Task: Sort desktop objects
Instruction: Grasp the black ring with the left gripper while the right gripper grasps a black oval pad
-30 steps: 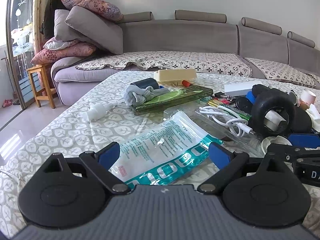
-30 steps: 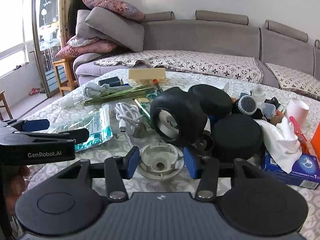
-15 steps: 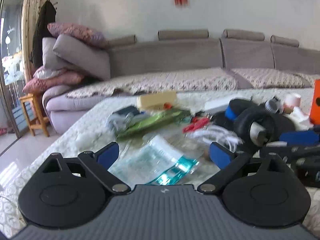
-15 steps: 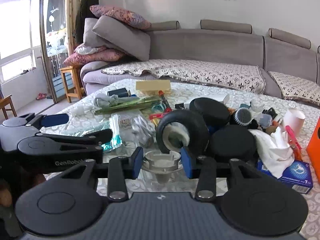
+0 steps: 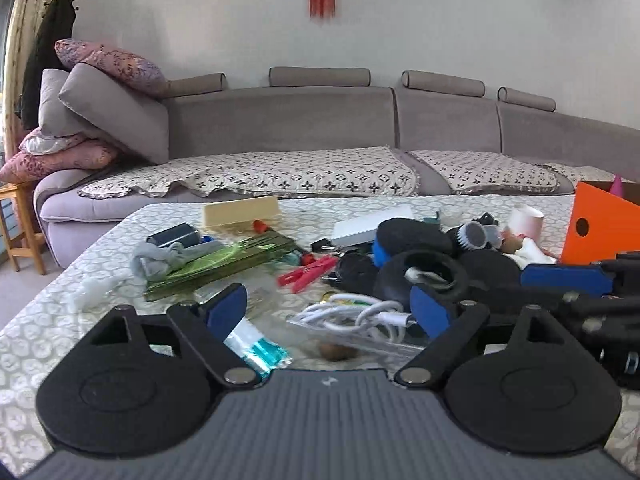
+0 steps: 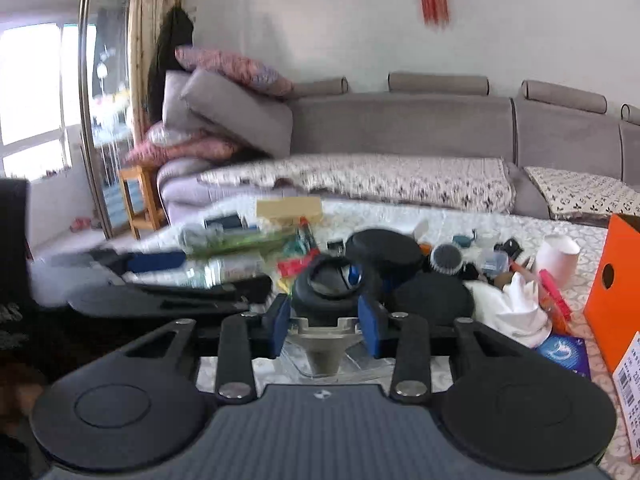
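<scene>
My right gripper [image 6: 325,326] is shut on a grey-white round plastic cap [image 6: 323,340] and holds it lifted above the table. My left gripper [image 5: 328,312] is open and empty, low over a clear plastic case [image 5: 360,340] with a white cable [image 5: 360,314] and a teal packet [image 5: 258,350]. A black rubber wheel [image 5: 424,276] lies just beyond it, also in the right wrist view [image 6: 328,284]. The right gripper shows at the right edge of the left wrist view [image 5: 568,280].
An orange box [image 6: 612,300] stands at the right. Clutter covers the table: red clothespin [image 5: 308,274], green sleeve [image 5: 224,262], grey cloth [image 5: 160,258], white box [image 5: 372,224], cream box [image 5: 240,210], white cup [image 6: 556,258], white cloth [image 6: 516,312], blue tissue pack [image 6: 564,354]. A sofa [image 5: 320,128] is behind.
My right gripper has risen with the cap in it and tilted up. My left gripper has moved forward and right, from over the teal packet to over the cable case.
</scene>
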`<act>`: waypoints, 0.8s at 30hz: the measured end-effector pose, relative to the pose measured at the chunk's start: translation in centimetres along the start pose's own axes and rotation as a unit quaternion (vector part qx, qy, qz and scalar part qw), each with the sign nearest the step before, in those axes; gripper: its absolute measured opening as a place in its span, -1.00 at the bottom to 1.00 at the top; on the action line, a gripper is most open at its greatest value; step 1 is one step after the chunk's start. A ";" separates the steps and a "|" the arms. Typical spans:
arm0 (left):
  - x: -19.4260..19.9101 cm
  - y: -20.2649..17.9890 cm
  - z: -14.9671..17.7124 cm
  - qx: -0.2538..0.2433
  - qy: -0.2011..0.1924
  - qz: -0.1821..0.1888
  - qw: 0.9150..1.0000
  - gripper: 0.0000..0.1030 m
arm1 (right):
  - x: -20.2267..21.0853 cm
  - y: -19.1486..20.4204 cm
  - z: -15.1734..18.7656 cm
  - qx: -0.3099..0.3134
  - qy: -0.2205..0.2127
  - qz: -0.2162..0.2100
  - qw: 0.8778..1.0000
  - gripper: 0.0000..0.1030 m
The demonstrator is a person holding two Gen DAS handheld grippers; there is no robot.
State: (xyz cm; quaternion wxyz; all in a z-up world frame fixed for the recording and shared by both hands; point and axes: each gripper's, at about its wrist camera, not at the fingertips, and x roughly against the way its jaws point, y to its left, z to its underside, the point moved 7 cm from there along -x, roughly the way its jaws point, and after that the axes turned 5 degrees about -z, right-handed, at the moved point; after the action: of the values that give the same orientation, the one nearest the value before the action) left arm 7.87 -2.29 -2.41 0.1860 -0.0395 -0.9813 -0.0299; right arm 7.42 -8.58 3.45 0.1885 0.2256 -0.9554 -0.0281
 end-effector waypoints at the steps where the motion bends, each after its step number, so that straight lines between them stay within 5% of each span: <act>1: 0.0 -0.1 -0.2 0.000 -0.004 0.000 1.000 0.76 | 0.3 -0.4 -0.2 -0.002 -0.008 0.010 1.000 -0.96; 7: -1.5 -0.9 -0.7 0.017 0.015 0.028 0.999 0.82 | 0.3 -2.5 -0.2 -0.015 -0.010 0.037 0.999 -0.96; 12: -2.9 -3.8 -0.7 -0.043 0.015 0.019 0.999 0.80 | 0.0 -3.1 0.3 -0.017 0.001 0.046 0.999 -0.95; 13: -3.2 -4.0 -0.5 -0.050 0.021 0.012 0.998 0.71 | 0.0 -3.2 0.4 -0.017 0.003 0.050 0.999 -0.95; 15: -4.3 -4.2 0.3 -0.057 0.057 0.005 0.997 0.00 | 0.0 -3.7 0.7 -0.013 0.008 0.065 0.998 -0.92; 16: -4.8 -4.1 0.6 -0.053 0.075 0.009 0.996 -0.55 | 0.1 -4.1 0.9 -0.013 0.009 0.074 0.997 -0.89; 19: -4.5 -3.9 0.6 -0.047 0.075 0.012 0.996 -0.64 | 0.3 -5.7 1.4 -0.018 0.014 0.108 0.994 -0.07; 20: -4.2 -3.7 0.5 -0.044 0.070 0.012 0.997 -0.66 | 0.2 -6.2 1.4 -0.013 0.013 0.118 0.993 0.47; 21: -3.8 -3.6 0.4 -0.043 0.063 0.011 0.997 -0.66 | 0.0 -6.6 1.2 -0.008 0.008 0.124 0.992 0.73; 24: -2.7 -3.3 -0.2 -0.035 0.039 0.005 0.999 -0.66 | -1.5 -7.4 0.1 -0.006 0.003 0.113 0.994 0.81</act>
State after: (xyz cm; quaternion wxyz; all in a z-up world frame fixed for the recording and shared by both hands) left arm 10.18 -5.82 -3.39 0.2231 -0.0493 -0.9714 -0.0648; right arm 11.74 -14.56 1.77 0.1943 0.1150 -0.9741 -0.0119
